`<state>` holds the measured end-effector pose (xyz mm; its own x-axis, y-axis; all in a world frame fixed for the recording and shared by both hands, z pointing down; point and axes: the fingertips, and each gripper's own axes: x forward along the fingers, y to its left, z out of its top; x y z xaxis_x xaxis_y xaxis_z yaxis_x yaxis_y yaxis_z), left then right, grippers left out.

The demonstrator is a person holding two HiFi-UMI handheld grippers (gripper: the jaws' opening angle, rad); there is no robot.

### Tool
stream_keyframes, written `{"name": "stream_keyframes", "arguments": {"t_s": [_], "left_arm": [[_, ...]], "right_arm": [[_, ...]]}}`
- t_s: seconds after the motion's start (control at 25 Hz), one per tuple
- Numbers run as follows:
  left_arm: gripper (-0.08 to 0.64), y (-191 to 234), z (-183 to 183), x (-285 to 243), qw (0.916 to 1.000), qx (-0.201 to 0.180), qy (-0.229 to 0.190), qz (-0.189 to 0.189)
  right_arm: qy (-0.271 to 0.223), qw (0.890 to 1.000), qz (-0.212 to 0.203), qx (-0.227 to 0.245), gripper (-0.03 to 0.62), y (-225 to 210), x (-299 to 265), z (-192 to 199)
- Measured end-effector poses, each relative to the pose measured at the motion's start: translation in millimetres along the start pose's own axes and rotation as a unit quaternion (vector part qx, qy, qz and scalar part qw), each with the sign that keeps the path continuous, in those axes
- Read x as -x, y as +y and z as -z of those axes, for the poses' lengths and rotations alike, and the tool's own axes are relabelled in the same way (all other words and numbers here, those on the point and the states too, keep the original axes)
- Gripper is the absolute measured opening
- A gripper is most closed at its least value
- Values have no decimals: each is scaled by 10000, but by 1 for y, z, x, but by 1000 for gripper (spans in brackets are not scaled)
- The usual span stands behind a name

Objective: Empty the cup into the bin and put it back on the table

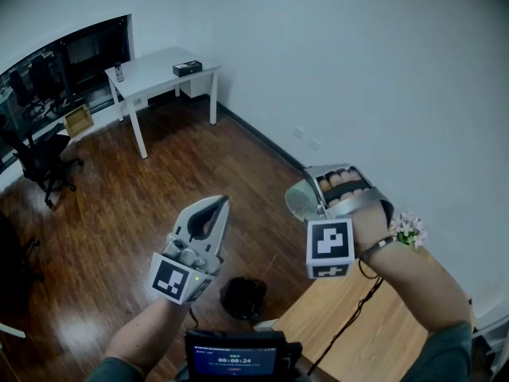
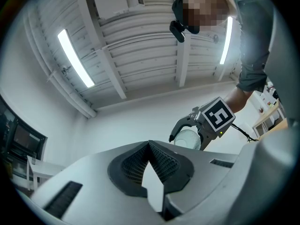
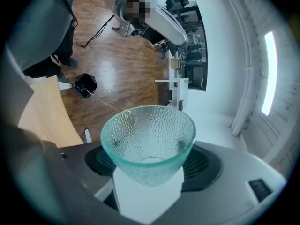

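My right gripper point(image 1: 322, 191) grips the cup point(image 3: 147, 142) low on its wall, mouth tipped outward. I see nothing inside it. The bin point(image 1: 242, 297) sits at seven o'clock from the cup, and the table point(image 1: 374, 333) at five. My left gripper point(image 1: 208, 217) is closed and empty. I'd centre the mouth over the bin, tip fully, then right the cup and hold firm until it's on the table.

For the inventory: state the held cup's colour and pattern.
Pale green glass cup, dimpled all over; right gripper view.
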<state>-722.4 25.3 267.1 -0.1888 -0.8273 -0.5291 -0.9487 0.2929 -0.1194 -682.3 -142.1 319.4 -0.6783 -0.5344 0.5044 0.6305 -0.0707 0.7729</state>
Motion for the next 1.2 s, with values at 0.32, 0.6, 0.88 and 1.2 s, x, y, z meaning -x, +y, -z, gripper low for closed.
{"name": "stream_keyframes", "arguments": {"t_s": [0.32, 0.6, 0.88, 1.2], "left_arm": [[0, -2, -2, 0, 10000, -26, -84, -13], [0, 1, -8, 1, 9997, -177, -163, -35], [0, -2, -7, 3, 9995, -219, -203, -45], [0, 0, -10, 5, 9995, -230, -227, -70]], "right_arm": [[-111, 9998, 61, -128, 387, -5, 6, -6], [-32, 9999, 116, 104, 387, -14, 11, -4], [14, 9992, 254, 318, 387, -20, 16, -4], [4, 9982, 368, 464, 385, -29, 21, -9]]}}
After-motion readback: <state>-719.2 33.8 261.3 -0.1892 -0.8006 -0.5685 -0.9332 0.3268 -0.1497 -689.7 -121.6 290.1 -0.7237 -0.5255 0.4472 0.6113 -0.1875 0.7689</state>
